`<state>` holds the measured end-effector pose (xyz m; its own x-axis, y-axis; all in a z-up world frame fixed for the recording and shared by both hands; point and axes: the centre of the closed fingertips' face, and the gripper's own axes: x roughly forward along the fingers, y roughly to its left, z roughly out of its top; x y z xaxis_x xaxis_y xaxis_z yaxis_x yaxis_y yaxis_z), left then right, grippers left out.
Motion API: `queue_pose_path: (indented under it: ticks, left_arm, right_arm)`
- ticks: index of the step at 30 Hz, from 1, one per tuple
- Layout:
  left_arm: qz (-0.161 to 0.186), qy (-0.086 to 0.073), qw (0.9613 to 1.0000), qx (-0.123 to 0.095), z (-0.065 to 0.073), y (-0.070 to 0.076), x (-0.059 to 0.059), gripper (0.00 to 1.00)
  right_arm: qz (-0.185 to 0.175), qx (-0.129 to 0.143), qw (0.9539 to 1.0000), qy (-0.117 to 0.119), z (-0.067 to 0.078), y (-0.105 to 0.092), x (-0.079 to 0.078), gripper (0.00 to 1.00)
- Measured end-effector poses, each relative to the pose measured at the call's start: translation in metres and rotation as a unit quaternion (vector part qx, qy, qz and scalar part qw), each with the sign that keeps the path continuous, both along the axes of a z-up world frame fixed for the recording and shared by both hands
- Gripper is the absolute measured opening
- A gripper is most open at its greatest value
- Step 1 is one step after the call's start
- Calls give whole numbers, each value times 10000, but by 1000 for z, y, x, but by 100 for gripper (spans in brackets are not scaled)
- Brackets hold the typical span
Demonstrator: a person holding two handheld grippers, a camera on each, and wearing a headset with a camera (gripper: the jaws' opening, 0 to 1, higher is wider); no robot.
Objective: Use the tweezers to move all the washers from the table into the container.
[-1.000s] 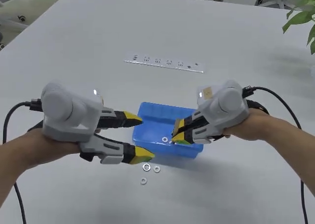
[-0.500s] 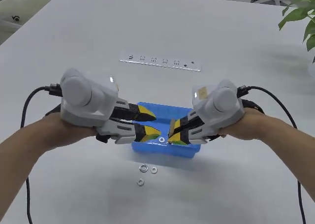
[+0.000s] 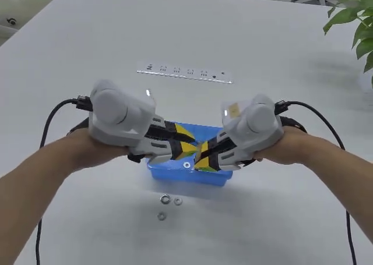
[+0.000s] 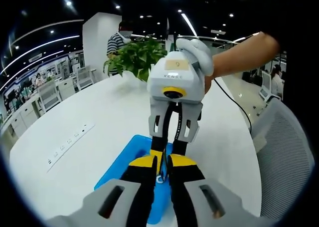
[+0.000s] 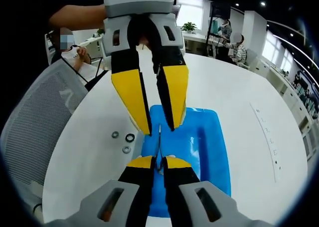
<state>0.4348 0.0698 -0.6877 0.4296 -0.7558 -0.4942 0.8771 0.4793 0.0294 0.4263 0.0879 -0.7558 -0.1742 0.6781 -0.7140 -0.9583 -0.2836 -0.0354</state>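
The blue container (image 3: 192, 176) sits on the white table just in front of me. My right gripper (image 3: 201, 155) hovers over it, shut on thin metal tweezers (image 5: 159, 144) that point down into the container (image 5: 209, 152). My left gripper (image 3: 189, 150) faces it tip to tip, its yellow jaws a narrow gap apart on either side of the tweezers' tip (image 5: 160, 130). A washer (image 3: 186, 165) shows right under the tips; I cannot tell whether it is held or lying in the container. Three washers lie on the table before the container (image 3: 165, 200) (image 3: 178, 201) (image 3: 161, 216).
A flat power strip (image 3: 183, 73) lies farther back on the table. Plant leaves (image 3: 352, 20) hang in at the far right. Cables trail from both grippers. A mesh chair (image 5: 35, 117) stands at the table's edge, and people stand in the background.
My left gripper has moved right, over the container, until it meets the right gripper's tips, and its jaws have narrowed from wide open. The right gripper has barely moved.
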Motion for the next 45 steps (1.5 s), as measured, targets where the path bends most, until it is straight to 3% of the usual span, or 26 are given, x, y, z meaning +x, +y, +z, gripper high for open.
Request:
queue_pose_path:
  ticks: [6, 15, 31, 45]
  left_arm:
    - [-143, -43, 9999, 72, -5, -5, 1, 7]
    - [-194, -161, 9996, 135, -7, -2, 3, 5]
    - [-12, -240, 9997, 22, 12, 1, 3, 5]
    - [58, -324, 9995, -13, 27, 4, 1, 5]
  right_arm:
    - [37, -18, 10000, -35, 0, 0, -1, 8]
    - [0, -68, 9999, -96, 0, -1, 0, 10]
    - [-304, 59, 9994, -121, 17, -4, 4, 17]
    - [-918, 152, 9957, -45, 36, -22, 1, 33]
